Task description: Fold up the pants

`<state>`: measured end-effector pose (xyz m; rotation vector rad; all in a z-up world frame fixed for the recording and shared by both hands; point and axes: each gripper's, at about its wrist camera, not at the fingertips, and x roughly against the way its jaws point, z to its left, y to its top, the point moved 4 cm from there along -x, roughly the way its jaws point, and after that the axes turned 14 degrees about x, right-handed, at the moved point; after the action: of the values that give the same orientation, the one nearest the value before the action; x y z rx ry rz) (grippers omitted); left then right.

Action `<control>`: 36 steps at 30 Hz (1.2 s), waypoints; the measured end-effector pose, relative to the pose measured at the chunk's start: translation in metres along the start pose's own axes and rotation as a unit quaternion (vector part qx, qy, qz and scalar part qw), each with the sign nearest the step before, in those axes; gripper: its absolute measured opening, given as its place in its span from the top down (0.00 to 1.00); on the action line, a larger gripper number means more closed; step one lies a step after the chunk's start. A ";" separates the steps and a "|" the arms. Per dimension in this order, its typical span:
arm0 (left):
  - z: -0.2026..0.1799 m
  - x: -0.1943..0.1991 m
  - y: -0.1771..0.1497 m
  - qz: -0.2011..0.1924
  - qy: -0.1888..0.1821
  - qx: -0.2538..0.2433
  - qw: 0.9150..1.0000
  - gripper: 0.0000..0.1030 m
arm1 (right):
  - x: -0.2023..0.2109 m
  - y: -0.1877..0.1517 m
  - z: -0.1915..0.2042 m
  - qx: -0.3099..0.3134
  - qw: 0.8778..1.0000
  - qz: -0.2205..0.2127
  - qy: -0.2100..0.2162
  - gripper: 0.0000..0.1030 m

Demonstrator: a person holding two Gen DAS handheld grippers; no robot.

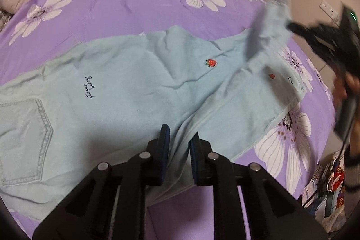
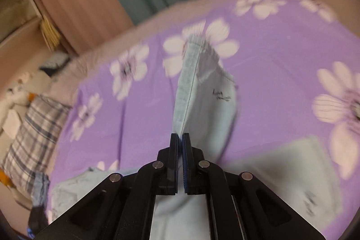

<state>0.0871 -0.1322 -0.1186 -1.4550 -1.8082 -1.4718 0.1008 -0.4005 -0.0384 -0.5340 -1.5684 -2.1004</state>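
Purple floral bedsheet (image 1: 135, 10); both jaws pinching pale-blue pants (image 1: 135, 87) (right hem lifted).

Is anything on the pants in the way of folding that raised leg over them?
Nothing visible. The right gripper holds the leg end up over the bedsheet, and the spread pants carry nothing loose. The left gripper pinches their near edge.
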 end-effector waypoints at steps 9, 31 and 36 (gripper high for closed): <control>-0.001 -0.008 -0.008 0.013 0.065 -0.044 0.997 0.80 | 0.025 -0.109 -0.048 -0.052 0.996 0.069 -0.039 0.95; -0.014 0.004 -0.012 -0.026 0.098 -0.081 0.992 0.85 | 0.039 -0.121 -0.124 -0.255 0.967 -0.014 -0.012 0.94; -0.012 -0.008 -0.021 -0.007 0.112 -0.092 0.989 0.85 | 0.056 -0.120 -0.127 -0.229 0.972 -0.009 -0.040 0.95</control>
<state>0.0686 -0.1444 -0.1303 -1.2995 -1.5874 -1.7712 -0.0185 -0.5013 -0.1356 -0.7692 -1.1216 -2.4922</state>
